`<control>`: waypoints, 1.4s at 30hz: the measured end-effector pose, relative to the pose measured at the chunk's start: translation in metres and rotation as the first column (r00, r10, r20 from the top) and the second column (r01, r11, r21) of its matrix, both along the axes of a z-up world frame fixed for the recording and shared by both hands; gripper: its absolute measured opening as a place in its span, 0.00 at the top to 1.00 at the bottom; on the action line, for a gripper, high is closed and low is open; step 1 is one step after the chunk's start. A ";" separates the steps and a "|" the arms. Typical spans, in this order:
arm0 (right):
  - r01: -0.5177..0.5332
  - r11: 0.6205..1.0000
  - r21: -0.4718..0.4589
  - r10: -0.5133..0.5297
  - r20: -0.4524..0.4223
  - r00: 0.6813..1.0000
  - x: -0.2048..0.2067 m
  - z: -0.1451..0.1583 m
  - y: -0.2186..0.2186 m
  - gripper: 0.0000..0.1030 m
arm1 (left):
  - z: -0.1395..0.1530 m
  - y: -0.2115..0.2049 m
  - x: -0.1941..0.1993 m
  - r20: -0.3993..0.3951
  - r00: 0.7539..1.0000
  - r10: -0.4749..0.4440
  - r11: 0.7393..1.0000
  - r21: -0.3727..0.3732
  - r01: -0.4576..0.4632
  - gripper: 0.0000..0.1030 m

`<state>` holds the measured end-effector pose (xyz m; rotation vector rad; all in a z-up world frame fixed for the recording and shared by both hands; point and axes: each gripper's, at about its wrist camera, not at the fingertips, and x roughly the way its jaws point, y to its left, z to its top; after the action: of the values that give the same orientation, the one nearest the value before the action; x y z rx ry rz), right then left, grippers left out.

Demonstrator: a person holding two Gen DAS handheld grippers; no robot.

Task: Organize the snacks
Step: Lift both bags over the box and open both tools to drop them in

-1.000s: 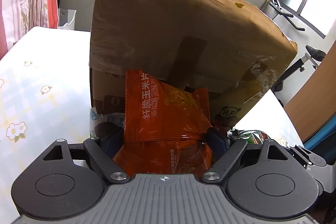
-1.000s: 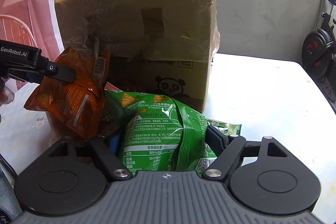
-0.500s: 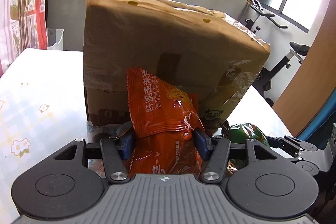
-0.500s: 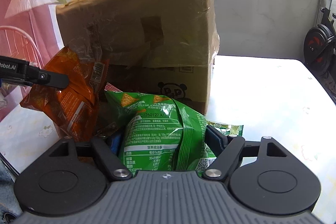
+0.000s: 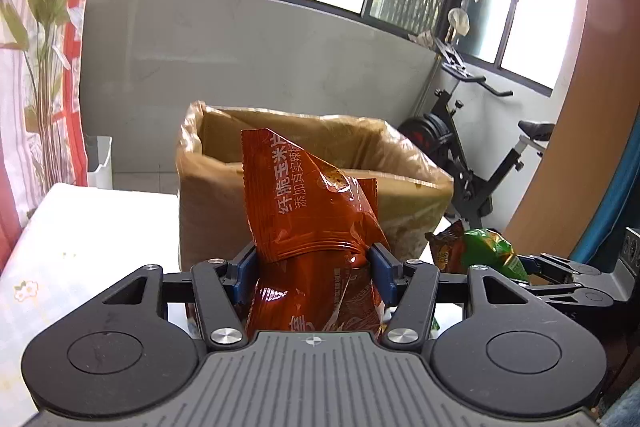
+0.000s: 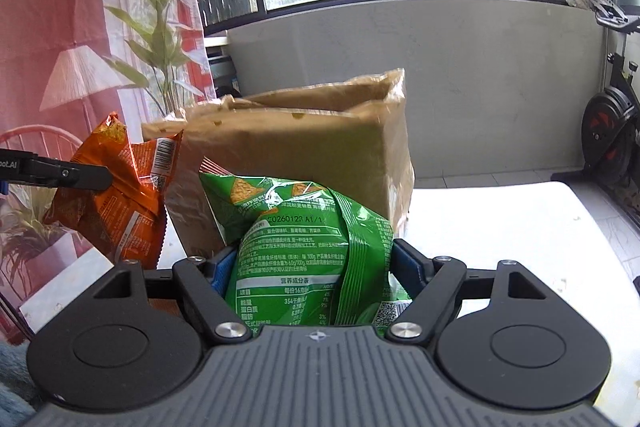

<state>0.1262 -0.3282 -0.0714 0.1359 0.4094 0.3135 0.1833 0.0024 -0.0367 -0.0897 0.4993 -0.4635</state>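
My left gripper (image 5: 313, 267) is shut on an orange snack bag (image 5: 316, 211), its blue pads pinching the bag's middle. The bag hangs in front of an open cardboard box (image 5: 216, 203) lined with clear plastic, at about rim height. My right gripper (image 6: 314, 265) is shut on a green snack bag (image 6: 296, 239), also held up before the same box (image 6: 320, 155). In the right wrist view the orange bag (image 6: 120, 195) and the left gripper's finger (image 6: 68, 177) show at the left. In the left wrist view the green bag (image 5: 488, 253) appears at the right.
The box stands on a white table (image 5: 80, 227) with a flowered cloth. An exercise bike (image 5: 480, 147) stands behind at the right, a white bin (image 5: 98, 159) and a plant by a red curtain (image 6: 60, 27) at the left. A grey low wall (image 6: 480, 87) runs under the windows.
Both grippers rose with their bags, so the box's open top now shows from above its rim. The left jaws narrowed onto the orange bag early on.
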 end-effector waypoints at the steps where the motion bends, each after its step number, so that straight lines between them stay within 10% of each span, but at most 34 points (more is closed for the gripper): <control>1: -0.003 1.000 0.010 0.003 0.021 1.000 -0.002 0.008 -0.001 0.24 | 0.009 0.001 0.001 0.019 1.000 0.011 1.000 -0.012 -0.010 0.42; 9: -0.048 0.989 0.137 0.022 0.180 0.983 0.004 0.063 -0.010 0.24 | 0.059 -0.002 0.014 0.158 0.985 0.066 0.997 -0.051 -0.058 0.41; 16: -0.058 0.997 0.041 0.045 0.264 0.963 0.042 0.088 0.004 0.24 | 0.080 -0.028 0.064 0.207 0.976 0.065 0.997 0.023 -0.072 0.41; 29: -0.011 0.999 -0.037 0.018 0.202 0.979 0.114 0.073 0.030 0.24 | 0.036 -0.073 0.171 0.117 0.975 0.188 0.932 0.291 -0.215 0.33; 42: -0.013 1.000 0.013 0.012 0.118 0.993 0.157 0.062 0.049 0.24 | 0.041 -0.037 0.161 0.086 0.973 0.216 0.960 0.163 -0.227 0.32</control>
<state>0.2831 -0.2793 -0.0093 0.1271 0.2908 0.3349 0.3445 -0.0344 0.0043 0.0365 0.4554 -0.2017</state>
